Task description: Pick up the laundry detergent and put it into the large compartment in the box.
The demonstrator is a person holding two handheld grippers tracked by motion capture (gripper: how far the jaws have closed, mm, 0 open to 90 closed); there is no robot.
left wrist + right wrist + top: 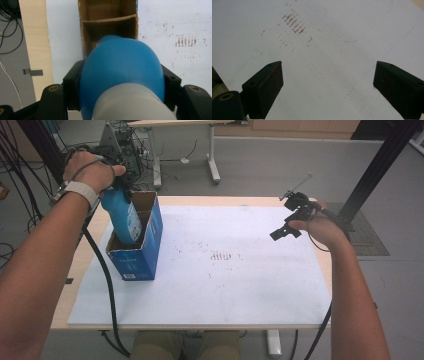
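**Blue bottle half sunk in its carton, held near the cap end**

High view: the left gripper (117,180) is clamped on the upper part of a blue plastic bottle (122,215), whose lower half already sits inside an open blue cardboard box (142,252). The box stands near the left edge of the white board (225,290) that covers the table, toward its far left corner. The bottle tilts slightly, its label facing the person. At the board's right edge the right gripper (286,231) hangs just above the surface with nothing in it.

Left gripper view: the jaws press on either side of the bottle's rounded blue shoulder (122,70), just below the white cap (132,105). Beyond it the box interior (110,27) shows a cardboard divider, so there are at least two compartments; the bottle points at the nearer one. The smooth, curved plastic looks slippery, and the body probably gives a little under pressure; if filled, it would be fairly heavy and would swing under a high grip. Gripping the shoulder, where the shape narrows toward the cap, seems the safest hold. The thin cardboard walls would bend or catch easily.

Right gripper view: both black pads (265,87) stand wide apart over bare, stained board (324,50), released.
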